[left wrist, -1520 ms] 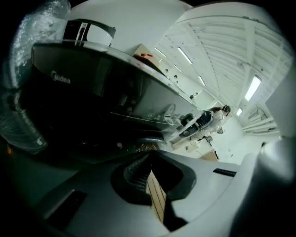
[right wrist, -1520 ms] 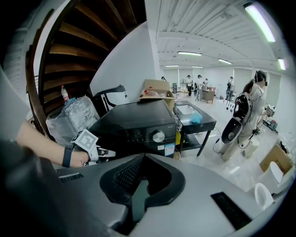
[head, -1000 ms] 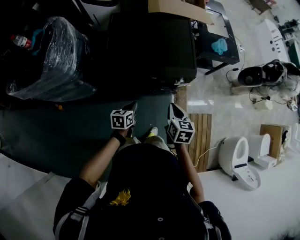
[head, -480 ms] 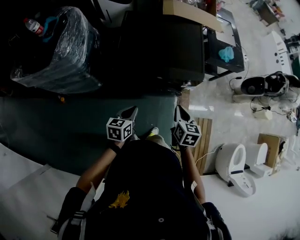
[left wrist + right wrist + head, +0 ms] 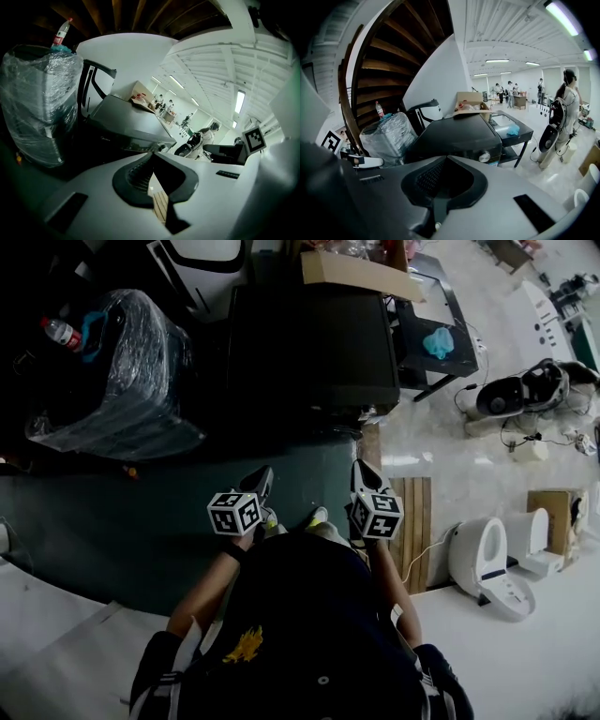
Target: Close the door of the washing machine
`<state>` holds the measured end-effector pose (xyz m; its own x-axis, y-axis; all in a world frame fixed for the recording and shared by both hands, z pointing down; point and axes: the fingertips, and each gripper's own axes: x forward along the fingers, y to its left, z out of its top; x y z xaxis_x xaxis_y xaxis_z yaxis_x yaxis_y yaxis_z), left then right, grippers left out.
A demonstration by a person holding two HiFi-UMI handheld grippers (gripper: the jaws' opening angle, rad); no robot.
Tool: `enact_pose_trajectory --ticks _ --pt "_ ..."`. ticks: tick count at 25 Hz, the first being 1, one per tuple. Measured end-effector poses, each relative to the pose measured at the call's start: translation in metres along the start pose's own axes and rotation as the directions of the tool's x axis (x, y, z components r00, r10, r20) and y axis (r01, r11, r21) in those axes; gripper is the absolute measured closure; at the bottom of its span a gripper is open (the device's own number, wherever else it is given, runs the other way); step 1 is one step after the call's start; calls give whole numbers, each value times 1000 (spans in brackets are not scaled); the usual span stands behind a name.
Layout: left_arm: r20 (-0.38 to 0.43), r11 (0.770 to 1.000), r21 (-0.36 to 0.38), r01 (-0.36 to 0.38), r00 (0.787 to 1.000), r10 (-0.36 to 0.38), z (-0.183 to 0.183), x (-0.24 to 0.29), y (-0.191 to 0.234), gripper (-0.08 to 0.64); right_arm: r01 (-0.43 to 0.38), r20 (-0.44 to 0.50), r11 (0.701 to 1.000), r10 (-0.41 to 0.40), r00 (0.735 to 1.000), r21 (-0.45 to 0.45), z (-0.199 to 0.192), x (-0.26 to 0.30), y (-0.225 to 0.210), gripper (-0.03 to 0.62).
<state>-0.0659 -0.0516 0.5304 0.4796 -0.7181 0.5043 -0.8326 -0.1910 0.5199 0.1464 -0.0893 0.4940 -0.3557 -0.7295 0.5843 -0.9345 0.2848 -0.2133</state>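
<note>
The dark box-shaped washing machine (image 5: 309,343) shows only its flat top in the head view, its door out of sight; in the right gripper view the grey right gripper (image 5: 444,161) covers most of its front; the white curved panel (image 5: 202,249) is cut by the top edge; distant people (image 5: 508,89) are too small to tell apart.
</note>
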Motion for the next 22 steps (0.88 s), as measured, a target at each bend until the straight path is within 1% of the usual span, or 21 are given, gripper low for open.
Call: enact_pose_trajectory --ticks 2,6,9,11,13,15,17,19,20,22 --pt "5 1000 1 17 1000 -17 6 1 -6 543 6 7 1000 -6 1000 4 5 -4 2 568" --pt "-1 998 47 46 999 -46 13 2 -13 543 20 31 1000 -20 999 -4 13 -9 5 568" --pt "-13 995 85 55 998 -54 12 0 -11 543 35 43 999 -35 998 -7 13 -11 9 568" --pt "-27 995 86 59 998 -57 7 0 -8 543 35 47 999 -35 998 -14 11 -12 14 568" --pt "-44 996 61 68 997 -65 -3 0 -4 543 33 41 999 -33 999 -16 8 -13 20 568" --pt "-69 997 18 70 995 -69 -17 1 6 543 38 28 999 -38 999 -15 1 -15 23 568" --pt "-106 996 -69 52 993 -59 -35 2 24 543 47 18 999 -47 999 -13 -3 -17 26 568" --pt "-143 986 -163 21 989 -45 -53 -3 45 543 56 16 998 -55 998 -20 -5 -19 30 568" --pt "-157 984 -180 8 987 -37 -59 -8 54 543 61 16 998 -60 998 -26 -6 -20 32 568" --pt "-174 986 -167 -4 984 -25 -67 -18 65 543 72 14 997 -71 997 -30 -8 -20 36 568"
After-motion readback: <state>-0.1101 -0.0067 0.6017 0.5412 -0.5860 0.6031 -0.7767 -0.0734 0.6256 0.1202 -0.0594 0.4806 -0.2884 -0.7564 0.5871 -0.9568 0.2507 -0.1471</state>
